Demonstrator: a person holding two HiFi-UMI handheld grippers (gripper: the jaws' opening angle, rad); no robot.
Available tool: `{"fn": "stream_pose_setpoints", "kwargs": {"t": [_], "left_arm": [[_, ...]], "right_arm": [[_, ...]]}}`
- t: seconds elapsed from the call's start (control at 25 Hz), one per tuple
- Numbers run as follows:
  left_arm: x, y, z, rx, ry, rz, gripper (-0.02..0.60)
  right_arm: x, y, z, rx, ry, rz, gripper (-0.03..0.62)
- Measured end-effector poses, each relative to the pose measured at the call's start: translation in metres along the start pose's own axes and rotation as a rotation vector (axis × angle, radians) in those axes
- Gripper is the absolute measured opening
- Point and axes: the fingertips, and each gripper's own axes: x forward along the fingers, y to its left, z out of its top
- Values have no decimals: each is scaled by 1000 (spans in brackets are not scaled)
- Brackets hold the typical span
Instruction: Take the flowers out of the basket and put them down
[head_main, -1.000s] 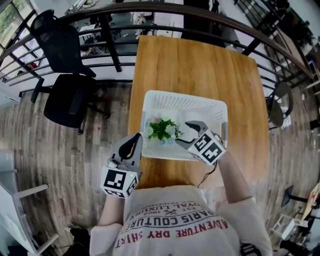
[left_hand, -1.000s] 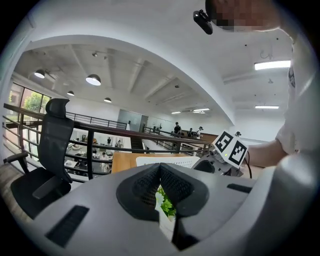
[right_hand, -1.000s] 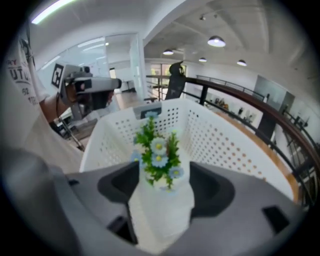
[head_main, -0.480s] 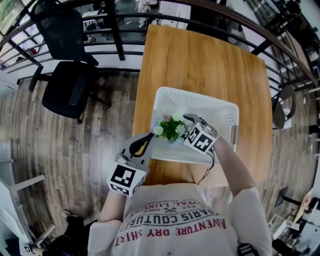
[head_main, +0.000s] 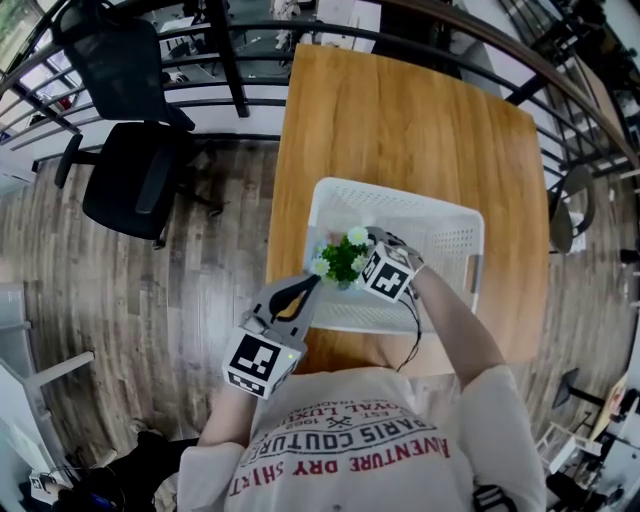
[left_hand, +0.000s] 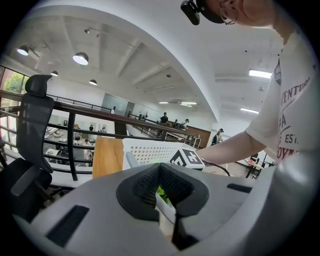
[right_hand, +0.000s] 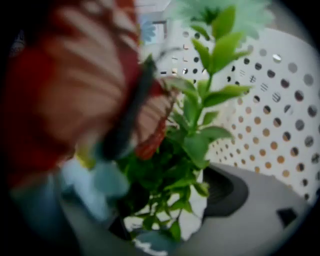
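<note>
Right claw (head_main: 368, 246), jaws just opened wide, straddles the flowers (head_main: 340, 262) in the basket (head_main: 440, 205), pads not pressing them.

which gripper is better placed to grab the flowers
Right. The right gripper is down in the basket, its jaws having just been opening wide, with the flowers between them. The left gripper sits outside the near rim.

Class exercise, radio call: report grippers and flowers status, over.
Right gripper jaws just opened wide, flowers between them, not gripped. Left gripper shut, empty, beside basket. Flowers inside basket. No obstruction.
</note>
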Motion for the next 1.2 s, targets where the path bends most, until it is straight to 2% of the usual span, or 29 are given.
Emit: {"fn": "stream_pose_setpoints", "kwargs": {"t": [0.16,0.4,0.68,0.92,1.2], "left_arm": [[2,-2,-5,52,34,-27,25],[1,1,-4,-4,23,10,25],[1,6,-5,-8,23,38,25],[-2,10,-6,-22,21,37,25],[-7,18,8,-5,3,62,25]], "right_arm": [[11,0,1,8,-9,19,449],[11,1,8,-3,-68,22,448],[10,2,8,17,-56,7,451],[-1,12,12,85,-80,75,451],[-29,0,9,132,-110,51,451]]}}
